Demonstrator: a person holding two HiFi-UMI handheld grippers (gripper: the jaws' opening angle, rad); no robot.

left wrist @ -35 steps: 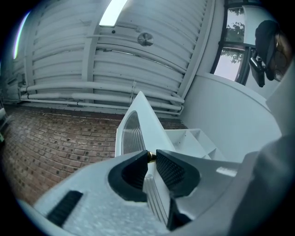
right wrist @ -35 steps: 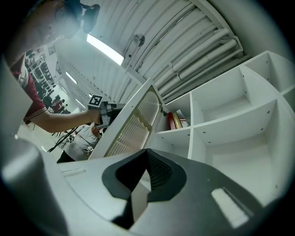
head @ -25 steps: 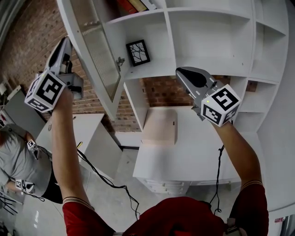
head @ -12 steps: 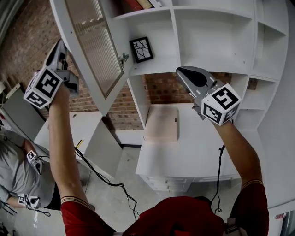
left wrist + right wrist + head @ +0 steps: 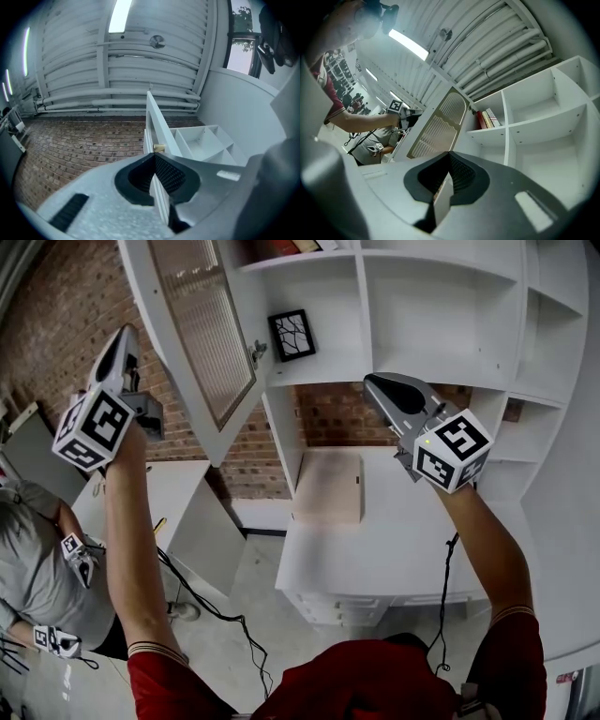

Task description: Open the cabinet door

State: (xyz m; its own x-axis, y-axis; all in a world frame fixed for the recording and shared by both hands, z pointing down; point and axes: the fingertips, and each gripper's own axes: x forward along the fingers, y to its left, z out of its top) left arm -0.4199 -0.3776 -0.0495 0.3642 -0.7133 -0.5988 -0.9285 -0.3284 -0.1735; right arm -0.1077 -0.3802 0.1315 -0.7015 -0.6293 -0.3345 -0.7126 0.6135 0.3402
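Observation:
The white cabinet door [image 5: 202, 324] with its ribbed glass panel stands swung open from the shelf unit [image 5: 431, 324]. A small metal knob [image 5: 255, 351] shows on its free edge. My left gripper [image 5: 124, 334] is raised just left of the door, apart from it, jaws shut on nothing. In the left gripper view the door [image 5: 159, 124] is edge-on beyond the left gripper [image 5: 153, 157], with the knob [image 5: 159, 148] just past the tips. My right gripper [image 5: 372, 381] is held up before the open shelves, shut and empty. The right gripper [image 5: 450, 154] faces the door [image 5: 438, 126].
A framed picture [image 5: 292, 335] leans inside the opened compartment, with books [image 5: 485, 118] on the shelf above. A wooden board [image 5: 328, 486] lies on the white desk [image 5: 394, 549]. Another person [image 5: 37, 559] stands at the left near a low white table [image 5: 178, 493]. A cable [image 5: 216, 610] trails across the floor.
The door has swung further open and shows more of its glass face. My left gripper shifted slightly beside it. The right gripper has barely moved.

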